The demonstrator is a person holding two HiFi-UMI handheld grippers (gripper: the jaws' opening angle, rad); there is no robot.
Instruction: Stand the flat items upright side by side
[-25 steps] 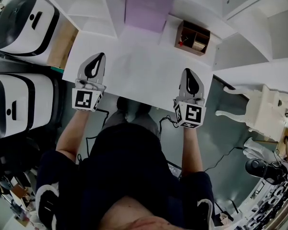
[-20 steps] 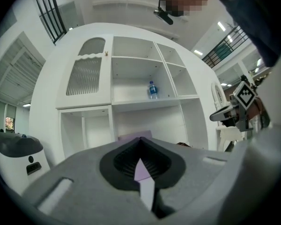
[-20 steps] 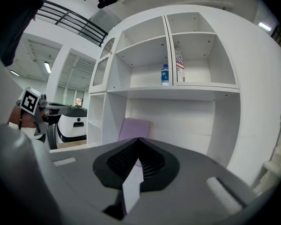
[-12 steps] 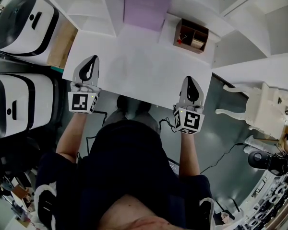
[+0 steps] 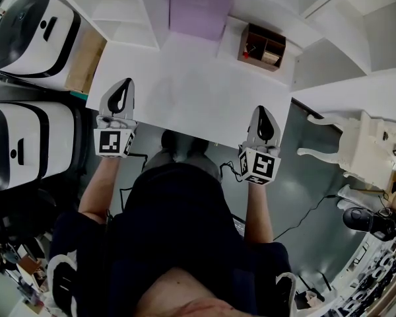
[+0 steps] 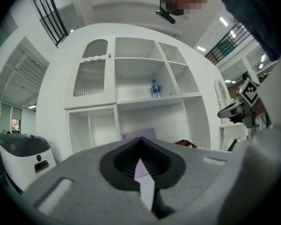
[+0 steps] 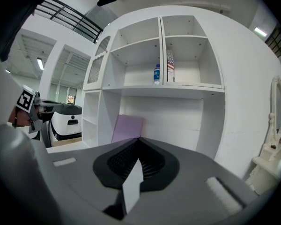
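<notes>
With both pairs of jaws pressed together on nothing, I have the left gripper (image 6: 140, 142) and the right gripper (image 7: 139, 140) hanging over the near edge of the white desktop (image 5: 185, 91). The left one is at the desktop's left corner and the right one towards its right corner, and each points at the back of it. Neither touches anything on it.

The one flat item I can make out is a lilac board (image 5: 197, 6). It stands on edge at the back of the desktop, roughly mid-width, and tips a little against the rear wall. I see no second flat piece beside it.

At the desktop's back right corner sits a small brown wooden box (image 5: 263, 45), well apart from the board, with a divider making two compartments. The left compartment holds something small and red (image 5: 246, 55) and the right one something pale tan (image 5: 271, 58). I cannot tell what either is.

Above the desktop rise white shelves (image 7: 182, 86). One compartment holds an upright bottle (image 7: 157, 74) with a blue label. The compartment just right of the divider holds a narrow upright item with striped print (image 7: 170, 66).

Beyond the desktop's left edge stand two white machines with black bands (image 5: 26, 28).
</notes>
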